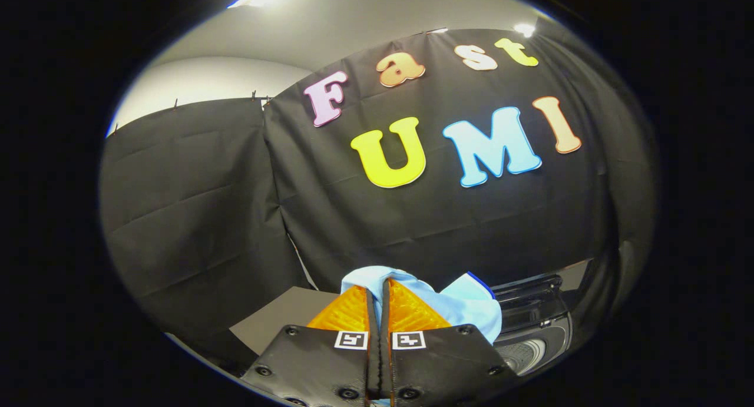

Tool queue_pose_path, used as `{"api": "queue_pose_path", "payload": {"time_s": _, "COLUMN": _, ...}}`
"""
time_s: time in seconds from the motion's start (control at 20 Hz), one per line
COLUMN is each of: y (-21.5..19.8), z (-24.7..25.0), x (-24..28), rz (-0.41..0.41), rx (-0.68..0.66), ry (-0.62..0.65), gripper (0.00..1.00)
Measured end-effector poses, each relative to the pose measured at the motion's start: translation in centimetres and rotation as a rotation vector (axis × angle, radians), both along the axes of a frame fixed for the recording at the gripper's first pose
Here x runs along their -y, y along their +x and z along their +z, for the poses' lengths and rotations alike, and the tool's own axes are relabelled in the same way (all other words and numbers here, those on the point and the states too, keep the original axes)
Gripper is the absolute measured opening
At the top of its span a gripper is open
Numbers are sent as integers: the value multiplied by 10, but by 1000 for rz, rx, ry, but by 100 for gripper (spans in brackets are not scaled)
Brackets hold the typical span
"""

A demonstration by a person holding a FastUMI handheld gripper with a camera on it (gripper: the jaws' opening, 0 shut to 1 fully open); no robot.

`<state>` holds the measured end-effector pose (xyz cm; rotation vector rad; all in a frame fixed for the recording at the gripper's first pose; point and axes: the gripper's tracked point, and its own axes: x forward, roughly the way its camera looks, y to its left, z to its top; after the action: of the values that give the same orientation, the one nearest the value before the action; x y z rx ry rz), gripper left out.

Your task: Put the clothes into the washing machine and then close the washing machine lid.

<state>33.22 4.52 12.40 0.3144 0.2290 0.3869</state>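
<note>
While a grey surface (283,313) is showing low on the left, the gripper (377,292) is pinching a light blue garment (465,307), its two fingers (347,310) pressed nearly together on the cloth. Fabric is bulging just ahead of the fingertips and spilling to their right. Further right, the washing machine (533,330) is sitting with its dark lid (542,289) standing open.

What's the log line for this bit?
gripper: shut on light blue garment | lifted | washing machine: lower right, beyond fingers | lid: not closed yet
</note>
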Motion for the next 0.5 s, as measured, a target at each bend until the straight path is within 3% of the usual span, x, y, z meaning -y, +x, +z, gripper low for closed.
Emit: {"api": "queue_pose_path", "payload": {"time_s": 0.5, "y": 0, "z": -7, "x": 74, "rz": -121, "rx": 1, "ry": -25, "gripper": 1}}
